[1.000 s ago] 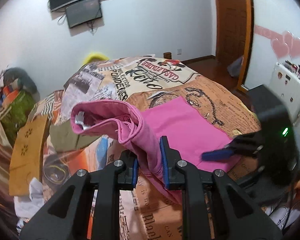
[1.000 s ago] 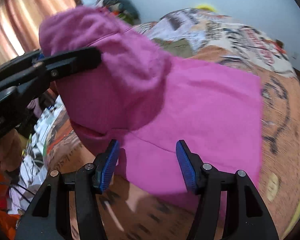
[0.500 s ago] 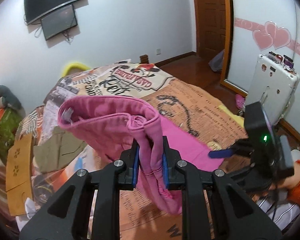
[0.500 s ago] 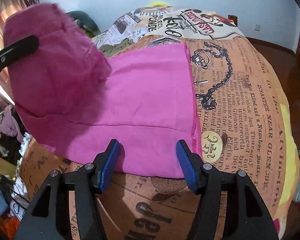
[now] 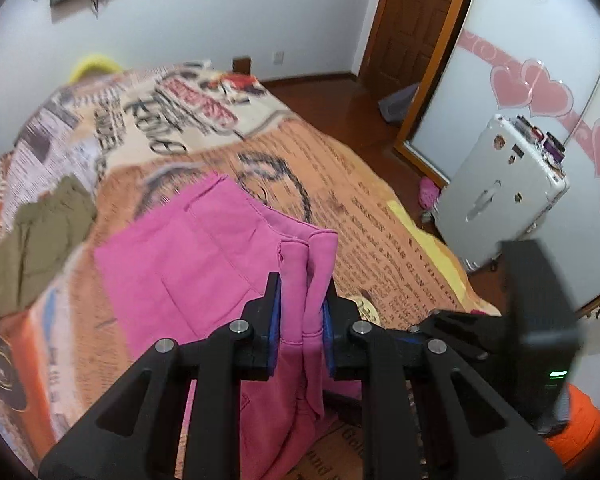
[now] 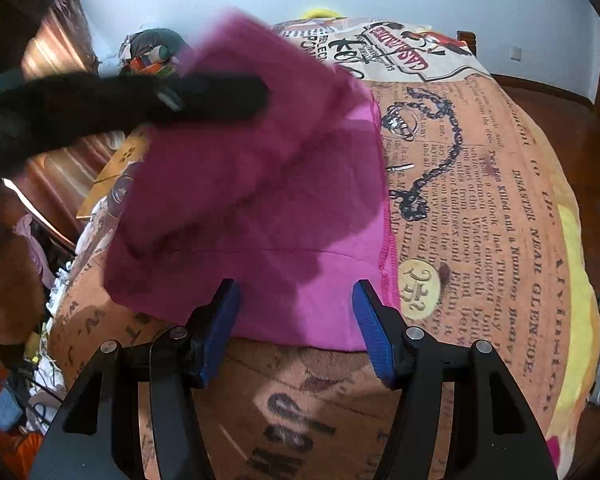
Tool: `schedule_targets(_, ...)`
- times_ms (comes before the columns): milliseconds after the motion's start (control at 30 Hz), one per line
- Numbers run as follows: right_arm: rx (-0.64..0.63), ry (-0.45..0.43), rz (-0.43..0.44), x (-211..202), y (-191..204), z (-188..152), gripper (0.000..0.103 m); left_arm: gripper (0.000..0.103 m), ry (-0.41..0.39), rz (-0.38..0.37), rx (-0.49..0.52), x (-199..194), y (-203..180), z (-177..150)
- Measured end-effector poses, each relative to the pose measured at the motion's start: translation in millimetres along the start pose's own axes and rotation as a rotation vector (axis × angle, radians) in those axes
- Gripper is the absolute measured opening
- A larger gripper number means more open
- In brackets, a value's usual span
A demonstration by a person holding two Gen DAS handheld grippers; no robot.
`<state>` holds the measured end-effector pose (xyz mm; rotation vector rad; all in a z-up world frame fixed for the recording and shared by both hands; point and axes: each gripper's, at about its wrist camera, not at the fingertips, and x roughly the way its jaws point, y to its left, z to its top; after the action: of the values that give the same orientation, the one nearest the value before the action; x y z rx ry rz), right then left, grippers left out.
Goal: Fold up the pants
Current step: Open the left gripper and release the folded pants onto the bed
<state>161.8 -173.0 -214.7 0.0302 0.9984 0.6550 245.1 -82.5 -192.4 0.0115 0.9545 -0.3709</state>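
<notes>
Blanket (image 6: pixel 480 208) printed "DISASTER NEAR GLENCOE", left hand-held gripper (image 5: pixel 300 312) pinching pink pants (image 5: pixel 188 256), right (image 6: pixel 296 320) agape, empty.

Soft matt pink cloth pants (image 5: pixel 204 264) on fleecy printed bedspread (image 6: pixel 480 208); glossy wooden door (image 5: pixel 412 20).

pants (image 5: pixel 188 264) on bed (image 5: pixel 380 232), suitcase (image 5: pixel 496 196) right

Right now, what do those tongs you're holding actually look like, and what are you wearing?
Both are black plastic tongs with angular, triangular-cutout arms, silver screw heads and ribbed blue pads on the fingertips. Left tongs; right tongs. The right one carries a boxy black housing with a small green light. An orange sleeve shows behind it.
</notes>
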Motion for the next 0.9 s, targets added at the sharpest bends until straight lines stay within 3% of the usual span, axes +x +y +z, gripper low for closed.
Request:
schedule_targets(133,0.016,-0.018,-0.019,-15.6,-7.4,-3.9,0.057,0.019,0.058,-0.017,0.005,15.7,-6.9,-8.4)
schedule_targets(200,0.026,-0.024,-0.038,-22.0,-12.3,-6.5,0.057,0.032,0.09,-0.032,0.004,20.6,-9.2,-12.3)
schedule_targets(267,0.035,-0.026,-0.054,-25.4,-15.6,-7.8,0.056,0.061,0.121,-0.047,-0.011,22.0,-10.2,-14.8)
schedule_targets(300,0.038,-0.027,-0.061,-27.2,-17.2,-8.8,0.056,0.064,0.122,-0.05,-0.016,20.1,-10.2,-15.4)
schedule_targets(533,0.059,-0.046,-0.088,-39.7,-19.5,-10.0,0.056,0.069,0.022,0.021,-0.009,-23.1,10.7,-13.7)
schedule_targets(633,0.045,-0.068,-0.083,-47.5,-10.4,-7.7,0.059,0.07,-0.002,0.116,-0.007,-34.9,33.0,-19.9)
schedule_targets(733,0.03,-0.1,-0.069,-51.7,-0.2,-2.5,0.067,0.07,0.036,0.186,-0.017,-34.4,55.2,-37.8)
schedule_targets(900,0.046,-0.108,-0.041,-35.7,7.7,13.3,0.067,0.07,0.107,0.166,-0.037,-23.3,65.0,-72.8)
